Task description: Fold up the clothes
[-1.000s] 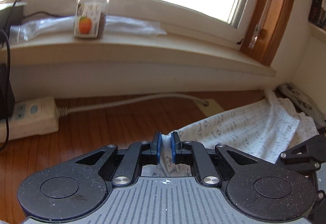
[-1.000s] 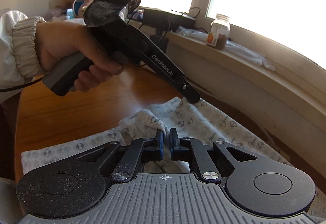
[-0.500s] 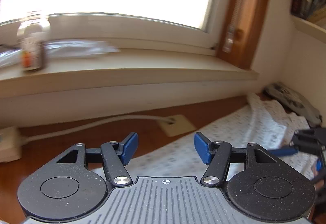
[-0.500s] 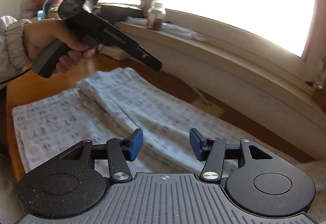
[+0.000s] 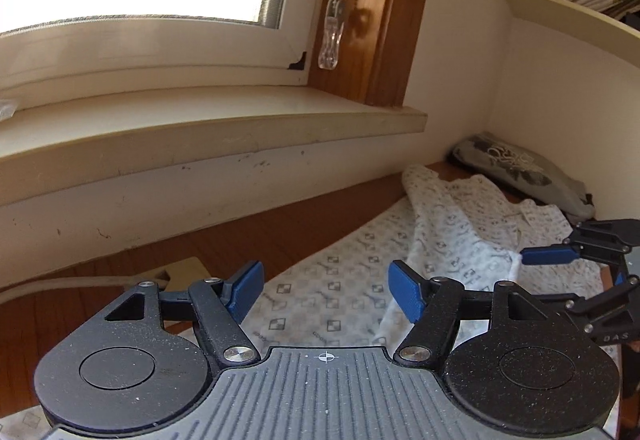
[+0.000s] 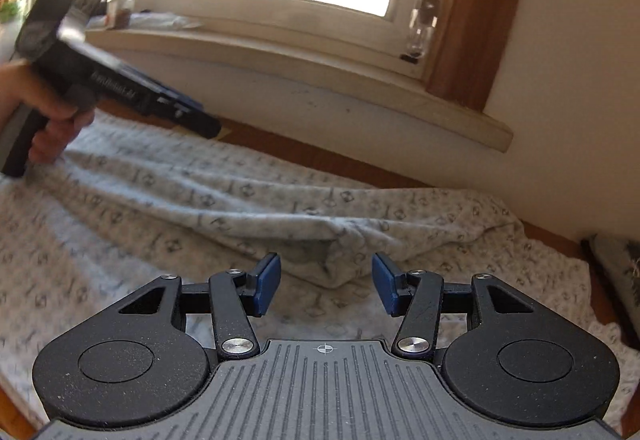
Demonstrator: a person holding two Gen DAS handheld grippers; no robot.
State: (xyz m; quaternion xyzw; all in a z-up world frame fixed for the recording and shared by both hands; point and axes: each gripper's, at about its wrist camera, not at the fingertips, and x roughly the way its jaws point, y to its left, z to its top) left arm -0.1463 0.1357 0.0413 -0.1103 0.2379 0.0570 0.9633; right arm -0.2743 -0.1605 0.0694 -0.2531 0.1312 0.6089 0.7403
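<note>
**Both grippers wide open over the patterned cloth**

The white garment with small grey diamond prints (image 6: 168, 200) lies spread along the brown wooden table (image 5: 248, 240), below the cream windowsill (image 5: 200, 128). A folded-over ridge of it runs across the middle. The left gripper (image 5: 326, 290) hovers above one end, blue pads spread apart, holding nothing. The right gripper (image 6: 326, 286) hangs over the ridge, its fingers spread too. A grey printed pouch (image 5: 516, 168) sits in the corner.
</note>
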